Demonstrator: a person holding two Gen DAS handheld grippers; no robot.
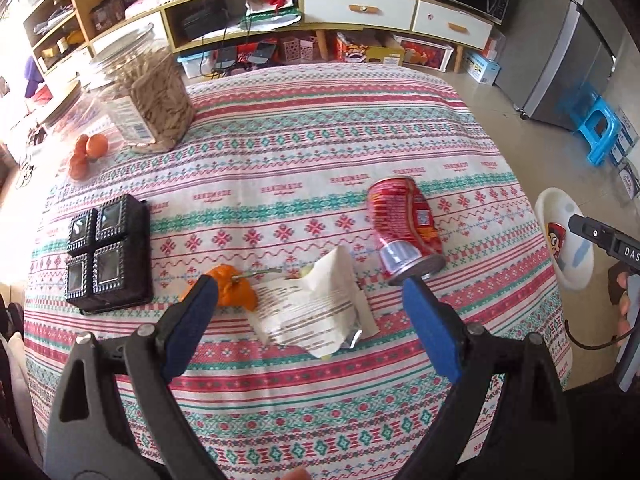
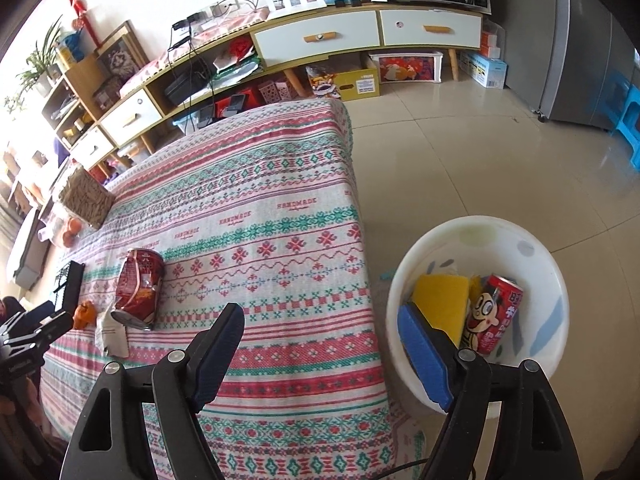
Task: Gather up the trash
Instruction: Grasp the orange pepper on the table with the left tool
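Observation:
A crumpled white wrapper [image 1: 316, 312] lies on the patterned tablecloth [image 1: 304, 140], between the tips of my open, empty left gripper [image 1: 310, 286]. An orange peel [image 1: 234, 286] lies at its left and a dented red can [image 1: 404, 228] on its side at its right. All three also show in the right wrist view: wrapper [image 2: 112, 332], peel [image 2: 84, 314], can [image 2: 138, 290]. My right gripper [image 2: 320, 320] is open and empty over the table's right edge, beside a white bin [image 2: 536, 264] on the floor. The bin holds a red can [image 2: 492, 316] and a yellow packet [image 2: 440, 304].
A black four-lidded box [image 1: 106, 252] sits left of the peel. A clear jar of sticks [image 1: 148, 92] and small oranges [image 1: 90, 152] stand at the far left. A low cabinet [image 1: 360, 8], a fridge [image 1: 560, 60] and a blue stool [image 1: 600, 132] lie beyond the table.

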